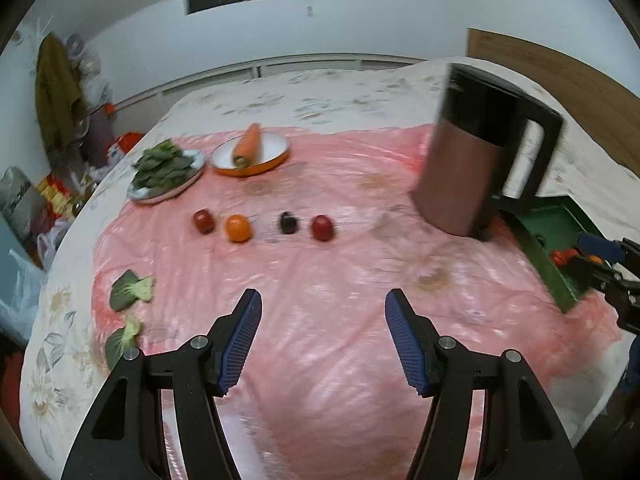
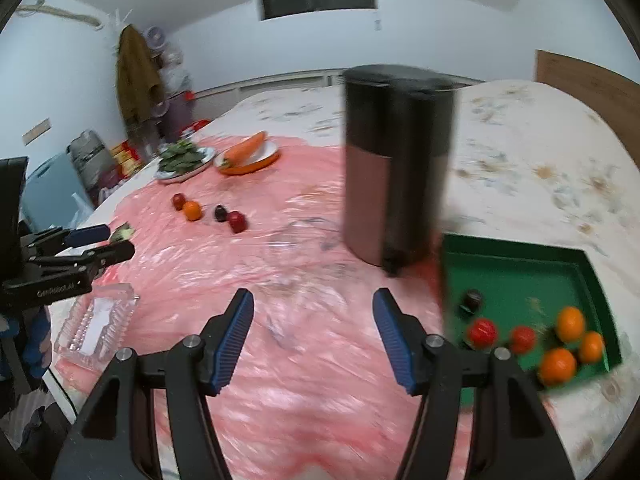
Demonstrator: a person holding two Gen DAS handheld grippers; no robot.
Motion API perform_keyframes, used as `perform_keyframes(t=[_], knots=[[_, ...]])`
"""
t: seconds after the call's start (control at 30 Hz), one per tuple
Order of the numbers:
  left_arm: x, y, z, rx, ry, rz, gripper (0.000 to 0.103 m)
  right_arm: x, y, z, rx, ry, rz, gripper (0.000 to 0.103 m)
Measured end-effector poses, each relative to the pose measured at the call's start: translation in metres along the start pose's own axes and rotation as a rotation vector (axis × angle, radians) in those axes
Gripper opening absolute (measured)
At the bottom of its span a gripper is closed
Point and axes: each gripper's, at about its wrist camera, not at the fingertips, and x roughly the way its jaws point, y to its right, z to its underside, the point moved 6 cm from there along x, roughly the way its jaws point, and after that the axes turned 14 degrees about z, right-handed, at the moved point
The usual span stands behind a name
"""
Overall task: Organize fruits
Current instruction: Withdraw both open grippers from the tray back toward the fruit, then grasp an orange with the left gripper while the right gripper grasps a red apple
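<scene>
Four fruits [image 1: 264, 225] in a row, kettle [image 1: 476, 156] right, tray [image 2: 520, 280] beyond

Bed [image 1: 360, 80] under pink plastic sheet [image 1: 320, 280]

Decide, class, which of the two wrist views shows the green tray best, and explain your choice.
The right wrist view. There the green tray shows its whole floor, with orange, red and dark fruits lying in it. In the left wrist view the green tray sits at the right edge, seen side-on and partly hidden by the right gripper, which stands open.
</scene>
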Motion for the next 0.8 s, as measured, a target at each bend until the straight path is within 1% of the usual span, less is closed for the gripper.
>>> perform_keyframes(t=[0.17, 0.27, 0.4, 0.43, 0.47, 0.5, 0.57, 0.6, 0.7, 0.8], knots=[[0.011, -0.047, -0.007, -0.064, -0.008, -0.018, 0.058, 0.033, -0.041, -0.017, -0.066, -0.011, -0.074, 0.095], [0.021, -0.072, -0.012, -0.113, -0.019, 0.005, 0.058, 0.052, -0.064, -0.03, -0.104, -0.016, -0.119, 0.095], [0.041, -0.1, -0.02, -0.139, -0.038, 0.019, 0.058, 0.075, -0.091, -0.045, -0.15, -0.027, -0.179, 0.09], [0.046, -0.105, -0.023, -0.141, -0.044, 0.024, 0.058, 0.081, -0.098, -0.048, -0.165, -0.031, -0.189, 0.087], [0.053, -0.111, -0.026, -0.141, -0.051, 0.029, 0.058, 0.09, -0.106, -0.053, -0.18, -0.039, -0.206, 0.079], [0.06, -0.116, -0.029, -0.139, -0.06, 0.033, 0.058, 0.097, -0.112, -0.056, -0.188, -0.045, -0.217, 0.075], [0.075, -0.123, -0.033, -0.133, -0.079, 0.036, 0.058, 0.114, -0.124, -0.064, -0.213, -0.061, -0.228, 0.072], [0.084, -0.126, -0.035, -0.127, -0.092, 0.042, 0.058, 0.122, -0.128, -0.066, -0.222, -0.068, -0.231, 0.068], [0.107, -0.133, -0.039, -0.111, -0.121, 0.04, 0.056, 0.149, -0.14, -0.07, -0.237, -0.102, -0.248, 0.063], [0.124, -0.141, -0.042, -0.12, -0.132, 0.037, 0.055, 0.173, -0.149, -0.071, -0.25, -0.127, -0.249, 0.063]])
